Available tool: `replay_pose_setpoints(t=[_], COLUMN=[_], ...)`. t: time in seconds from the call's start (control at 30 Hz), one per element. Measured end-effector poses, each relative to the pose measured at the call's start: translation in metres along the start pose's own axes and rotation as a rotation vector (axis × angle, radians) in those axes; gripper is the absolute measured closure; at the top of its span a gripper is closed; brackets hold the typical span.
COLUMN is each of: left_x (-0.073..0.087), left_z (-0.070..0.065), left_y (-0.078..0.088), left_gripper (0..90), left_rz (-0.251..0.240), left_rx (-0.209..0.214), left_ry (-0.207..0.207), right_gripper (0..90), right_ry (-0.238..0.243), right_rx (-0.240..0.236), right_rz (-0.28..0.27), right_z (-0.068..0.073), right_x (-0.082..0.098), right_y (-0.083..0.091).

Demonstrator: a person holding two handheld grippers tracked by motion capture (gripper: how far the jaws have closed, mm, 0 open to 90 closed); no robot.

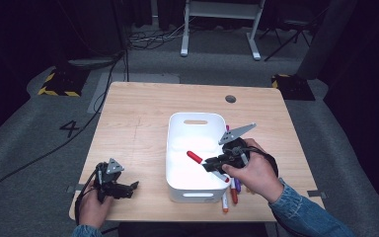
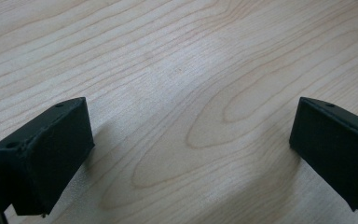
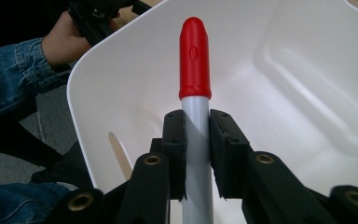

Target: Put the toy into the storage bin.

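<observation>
Over wooden table [image 1: 138, 113] and white bin [image 1: 177, 148], right hand-held gripper [image 1: 208, 164] clamped on red-capped marker [image 1: 195, 157], seemingly mid-barrel.

The right gripper [image 1: 208, 164] is held out leftward from its hand, jaws clamped tight with the pads pressed from both sides. The left gripper [image 1: 133, 186] sits low in the left hand [image 1: 94, 201], jaws spread wide apart.
</observation>
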State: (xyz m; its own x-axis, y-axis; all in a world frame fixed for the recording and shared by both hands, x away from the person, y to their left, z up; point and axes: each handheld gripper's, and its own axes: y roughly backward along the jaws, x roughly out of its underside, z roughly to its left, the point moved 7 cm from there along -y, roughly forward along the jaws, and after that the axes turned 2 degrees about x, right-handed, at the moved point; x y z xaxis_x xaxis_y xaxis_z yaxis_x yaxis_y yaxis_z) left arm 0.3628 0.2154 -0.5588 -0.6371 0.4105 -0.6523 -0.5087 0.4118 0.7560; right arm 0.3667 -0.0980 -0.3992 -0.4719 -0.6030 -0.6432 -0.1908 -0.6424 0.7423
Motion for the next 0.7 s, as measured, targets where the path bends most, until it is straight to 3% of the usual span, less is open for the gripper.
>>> replay_pose_setpoints(t=[0.7], left_x=[0.0], left_z=[0.0], left_y=[0.0], left_gripper=[0.0], left_rz=[-0.001], left_rx=[-0.002], left_ry=[0.001], right_gripper=[77.0], right_ry=[0.029], right_rx=[-0.004], right_rz=[0.069], right_z=[0.007], right_x=[0.014], right_y=[-0.019])
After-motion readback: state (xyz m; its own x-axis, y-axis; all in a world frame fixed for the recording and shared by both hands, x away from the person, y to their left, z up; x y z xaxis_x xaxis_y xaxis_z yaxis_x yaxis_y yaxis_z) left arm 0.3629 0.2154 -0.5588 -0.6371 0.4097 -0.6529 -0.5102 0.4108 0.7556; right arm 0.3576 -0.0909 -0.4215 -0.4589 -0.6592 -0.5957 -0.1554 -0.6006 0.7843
